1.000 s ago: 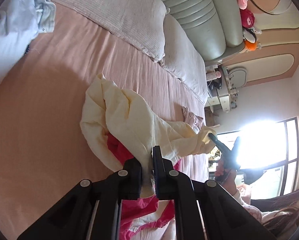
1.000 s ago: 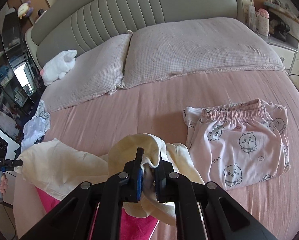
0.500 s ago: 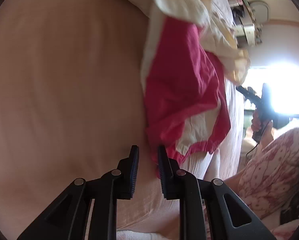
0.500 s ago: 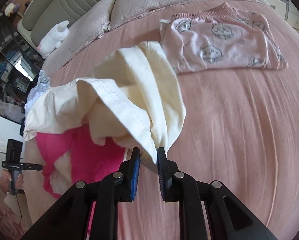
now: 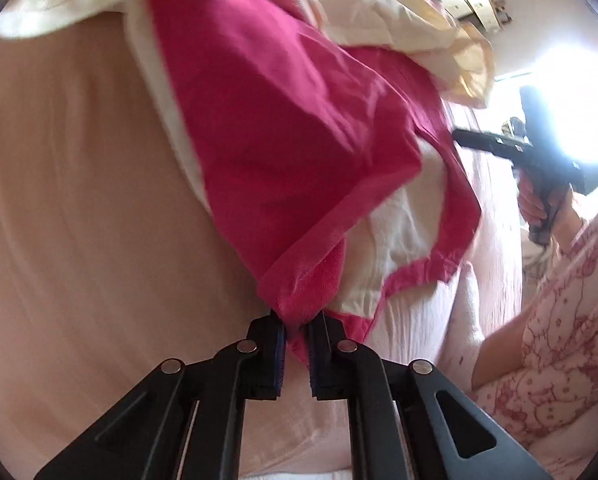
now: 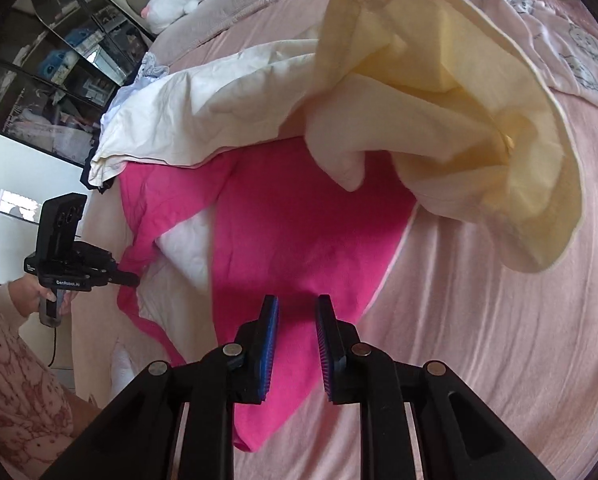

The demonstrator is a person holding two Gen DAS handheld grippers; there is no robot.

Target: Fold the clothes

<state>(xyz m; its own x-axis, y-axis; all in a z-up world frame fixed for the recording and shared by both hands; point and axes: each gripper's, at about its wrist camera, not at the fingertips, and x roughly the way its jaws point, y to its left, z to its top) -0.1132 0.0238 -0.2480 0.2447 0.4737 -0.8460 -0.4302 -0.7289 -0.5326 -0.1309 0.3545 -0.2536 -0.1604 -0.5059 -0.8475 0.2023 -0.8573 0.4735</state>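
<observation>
Both hand-held grippers let go of the cream garment (image 6: 439, 92) they were pinching a second ago and dropped down toward the pink stuff underneath. So now the left hand-held gripper (image 5: 297, 332) is clamped together on a bunched corner of the magenta garment (image 5: 283, 128), right at its ribbed hem, with the fabric squeezed between the blue pads. From the other camera you can see that same gripper off at the left edge of the bed, tip buried in the pink hem.

Right hand-held gripper (image 6: 297, 320) has its jaws apart, hovering over the flat middle of the magenta garment; cloth is below the gap, not pinched.

The magenta piece is spread on the pink bed sheet (image 6: 479, 340) near the person's side, white lining showing at the hem. Cream garment is heaped across its far end, one sleeve opening gaping toward the camera. Printed pink pajama piece (image 6: 571, 52) lies further up the bed.
</observation>
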